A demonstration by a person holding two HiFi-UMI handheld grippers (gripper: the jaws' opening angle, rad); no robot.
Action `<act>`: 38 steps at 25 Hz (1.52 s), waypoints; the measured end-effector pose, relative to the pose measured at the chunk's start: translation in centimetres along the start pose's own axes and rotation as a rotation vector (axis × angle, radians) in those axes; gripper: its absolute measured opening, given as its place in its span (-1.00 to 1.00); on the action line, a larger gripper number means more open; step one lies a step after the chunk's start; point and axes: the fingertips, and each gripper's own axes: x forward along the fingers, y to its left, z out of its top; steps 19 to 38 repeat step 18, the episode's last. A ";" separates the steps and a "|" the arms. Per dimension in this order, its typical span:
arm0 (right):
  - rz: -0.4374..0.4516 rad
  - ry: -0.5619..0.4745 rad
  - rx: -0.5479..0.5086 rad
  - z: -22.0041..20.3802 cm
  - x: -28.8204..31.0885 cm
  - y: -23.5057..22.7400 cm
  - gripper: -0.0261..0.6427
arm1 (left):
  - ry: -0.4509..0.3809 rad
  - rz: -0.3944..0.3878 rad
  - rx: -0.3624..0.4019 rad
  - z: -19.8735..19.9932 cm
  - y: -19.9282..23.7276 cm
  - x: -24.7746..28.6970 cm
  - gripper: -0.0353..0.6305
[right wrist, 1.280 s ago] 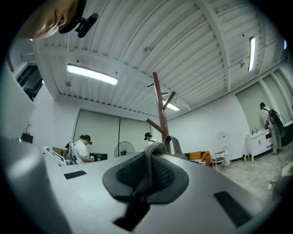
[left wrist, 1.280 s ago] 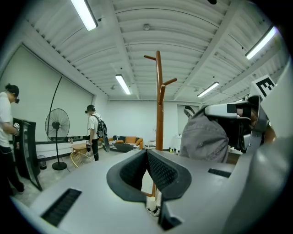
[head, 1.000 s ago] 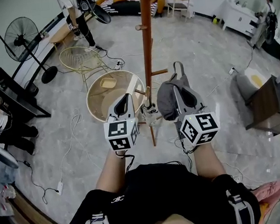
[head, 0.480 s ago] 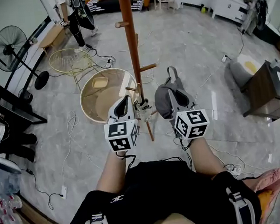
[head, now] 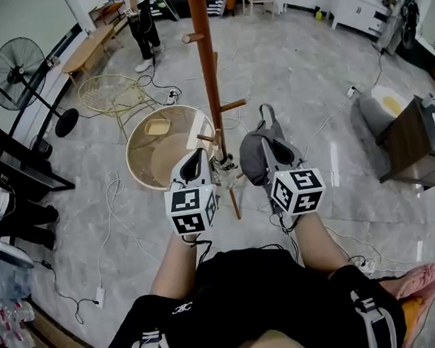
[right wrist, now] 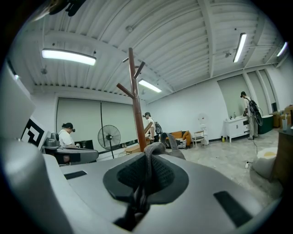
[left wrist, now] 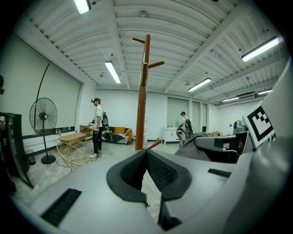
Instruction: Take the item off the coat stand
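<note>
Grey floor (head: 292, 76) spreads under everything. A tall wooden coat stand (head: 205, 62) rises from it, with a round tan table (head: 166, 163) next to it. The grey bag (head: 255, 159) is off the pegs and hangs just beside the pole, on the right. The right gripper (right wrist: 147, 153) is pinched tight on the bag's strap (right wrist: 147, 167). The left gripper (left wrist: 146, 153) has its jaws pressed together with nothing between them. Each gripper carries a cube (head: 191, 209) with black and white squares, but no words can be read.
</note>
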 end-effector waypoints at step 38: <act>0.061 -0.037 0.027 0.7 -0.5 1.7 -0.83 | -0.010 -0.006 -0.005 0.1 0.2 -1.1 -0.84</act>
